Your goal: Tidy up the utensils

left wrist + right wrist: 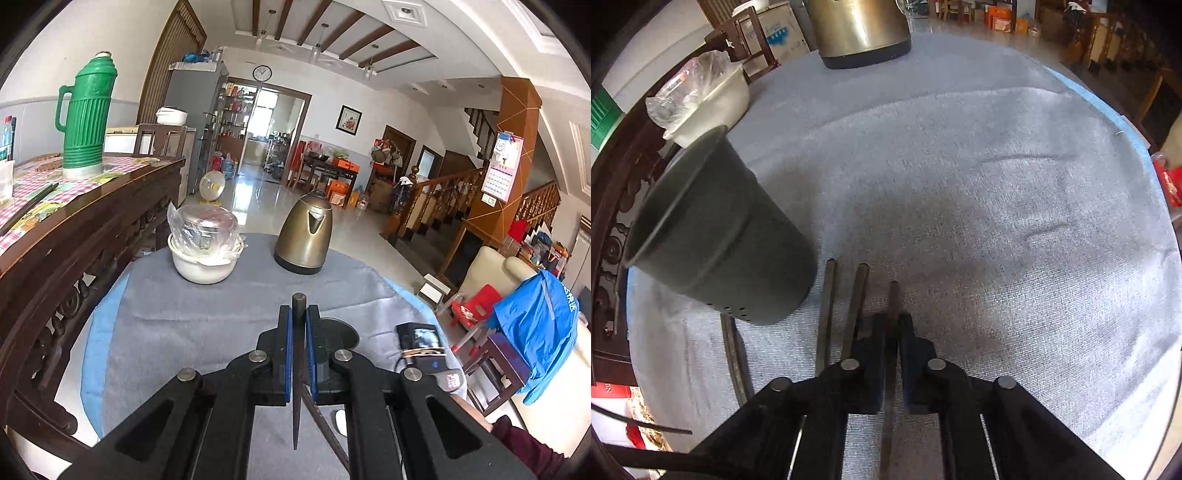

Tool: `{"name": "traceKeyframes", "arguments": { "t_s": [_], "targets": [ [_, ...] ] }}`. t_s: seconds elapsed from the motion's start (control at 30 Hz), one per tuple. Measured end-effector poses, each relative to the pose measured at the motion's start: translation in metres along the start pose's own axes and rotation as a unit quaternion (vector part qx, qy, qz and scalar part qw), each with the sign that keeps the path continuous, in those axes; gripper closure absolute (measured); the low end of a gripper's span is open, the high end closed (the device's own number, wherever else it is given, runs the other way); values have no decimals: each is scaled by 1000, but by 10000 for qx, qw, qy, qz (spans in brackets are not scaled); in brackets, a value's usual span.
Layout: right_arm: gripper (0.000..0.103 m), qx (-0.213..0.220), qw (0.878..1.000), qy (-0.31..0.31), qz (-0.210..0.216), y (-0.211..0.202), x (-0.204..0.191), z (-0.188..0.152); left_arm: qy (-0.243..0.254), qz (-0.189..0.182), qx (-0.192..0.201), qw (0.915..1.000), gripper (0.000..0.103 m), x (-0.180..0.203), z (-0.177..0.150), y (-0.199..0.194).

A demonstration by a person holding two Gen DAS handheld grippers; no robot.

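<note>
Left wrist: the left claw (299,314) is clamped on a dark chopstick (297,369) above the grey-clothed bench (184,306). Right wrist: the right claw (894,323) is clamped on another chopstick (893,299), beside two loose chopsticks (846,314) and a dark utensil cup (716,236).

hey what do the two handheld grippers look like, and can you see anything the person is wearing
Both the left gripper and the right gripper are matte black linkage arms with round silver pivot pins. The left one's fingers carry blue pads. A dark maroon sleeve shows at the lower right of the left wrist view.
</note>
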State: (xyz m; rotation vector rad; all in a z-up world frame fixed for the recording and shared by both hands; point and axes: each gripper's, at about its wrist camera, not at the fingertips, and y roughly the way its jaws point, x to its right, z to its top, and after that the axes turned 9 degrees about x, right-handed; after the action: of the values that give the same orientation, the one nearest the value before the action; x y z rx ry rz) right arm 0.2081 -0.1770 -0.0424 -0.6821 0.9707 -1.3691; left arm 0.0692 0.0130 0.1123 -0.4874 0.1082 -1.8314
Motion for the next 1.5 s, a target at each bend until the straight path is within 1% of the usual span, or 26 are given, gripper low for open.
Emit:
{"name": "traceKeyframes", "arguments": {
  "t_s": [0.07,0.17,0.23,0.3,0.37,0.43,0.47,0.57,0.67,0.73,0.8,0.83,0.9,1.0,1.07,1.1,1.17,1.2,1.23,1.27,1.3,1.33,1.37,1.4,1.43,1.5],
  "targets": [
    [97,263,9996,77,10,-13,3,0,3,23,13,10000,96,-1,3,0],
    [97,731,9968,277,173,-45,14,0,41,19,68,10000,96,2,8,-1],
    [97,1118,9926,349,308,-72,18,4,71,-2,147,9999,96,5,14,-2],
    [97,1595,9855,378,440,-102,17,9,95,-32,272,9996,96,11,22,-3],
    [97,2120,9747,430,570,-139,20,14,132,-66,431,9990,96,18,32,-2],
    [97,2685,9592,515,718,-179,22,16,154,-98,590,9981,96,24,43,-1],
    [97,2870,9533,544,764,-190,21,18,150,-125,676,9975,96,28,48,-1],
    [97,3480,9306,655,925,-231,15,24,99,-227,900,9956,96,38,63,7],
    [97,3931,9117,689,977,-258,5,38,114,-277,1086,9936,96,50,76,21],
    [97,4017,9070,687,1059,-271,-8,47,145,-271,1143,9930,96,56,79,32],
    [97,4146,9026,589,1001,-272,-20,57,202,-234,1175,9926,95,60,79,42],
    [97,4165,9022,540,978,-275,-22,60,221,-205,1151,9929,96,61,77,49],
    [97,4100,9061,464,937,-266,-31,67,204,-109,1050,9942,95,60,69,64],
    [97,3831,9197,298,810,-242,-42,68,86,13,657,9978,95,50,48,92],
    [97,3474,9339,229,809,-222,-46,65,64,161,331,9993,95,43,32,108],
    [96,3354,9384,211,807,-212,-45,61,41,205,148,9997,95,39,24,114],
    [95,3083,9471,233,862,-197,-42,54,-30,237,-66,9997,94,33,14,115],
    [94,2930,9509,284,954,-193,-39,50,-70,254,-99,9996,88,31,11,112],
    [92,2765,9542,353,1084,-189,-35,45,-115,220,-85,9997,73,29,9,104],
    [87,2709,9550,405,1140,-189,-29,40,-152,192,-29,9997,63,27,8,94],
    [83,2691,9547,476,1176,-191,-22,32,-155,192,34,9997,48,28,6,85],
    [75,2699,9532,582,1231,-193,-15,23,-121,214,137,9996,44,29,5,73],
    [64,2715,9513,665,1301,-199,-8,17,-29,251,239,9994,44,31,2,60],
    [45,2748,9487,748,1376,-204,0,8,45,296,268,9992,43,32,-1,52],
    [40,2848,9443,848,1415,-209,9,-5,127,377,261,9989,40,34,-5,44],
    [38,3102,9355,1021,1346,-218,23,-29,159,473,172,9986,39,36,-17,27]
  ]
}}
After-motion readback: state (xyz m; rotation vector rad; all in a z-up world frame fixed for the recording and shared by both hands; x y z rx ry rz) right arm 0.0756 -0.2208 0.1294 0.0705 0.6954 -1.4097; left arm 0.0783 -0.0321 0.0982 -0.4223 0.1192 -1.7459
